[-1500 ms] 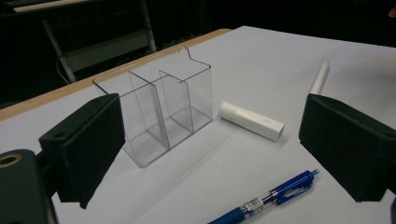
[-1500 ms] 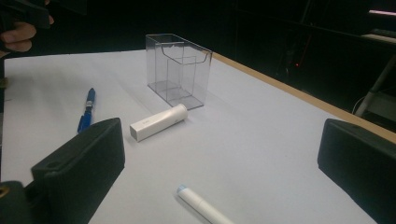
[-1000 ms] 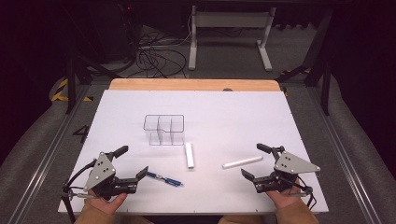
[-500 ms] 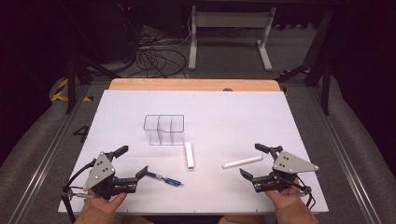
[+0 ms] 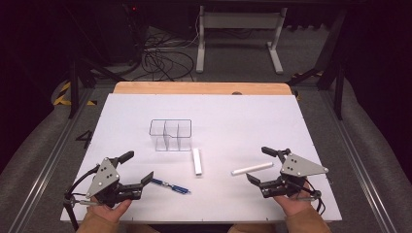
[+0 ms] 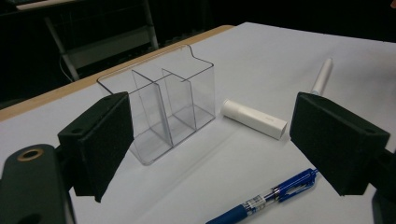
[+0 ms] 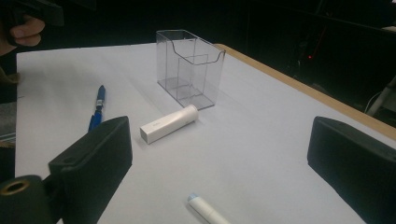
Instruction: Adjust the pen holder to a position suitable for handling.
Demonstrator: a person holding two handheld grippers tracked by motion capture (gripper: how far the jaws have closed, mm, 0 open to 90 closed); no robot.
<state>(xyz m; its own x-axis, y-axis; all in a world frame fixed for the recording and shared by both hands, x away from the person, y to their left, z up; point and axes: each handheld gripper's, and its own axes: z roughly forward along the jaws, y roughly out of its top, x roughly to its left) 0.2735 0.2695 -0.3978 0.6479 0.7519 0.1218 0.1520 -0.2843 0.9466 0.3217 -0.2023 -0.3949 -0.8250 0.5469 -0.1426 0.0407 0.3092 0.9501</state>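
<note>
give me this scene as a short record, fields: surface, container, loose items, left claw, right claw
surface: white table top
container: clear three-compartment organiser, upright, empty
loose items: blue pen, white tube, white marker, all lying flat on the table
left claw: open, holding nothing, beside the blue pen
right claw: open, holding nothing, near the white marker
</note>
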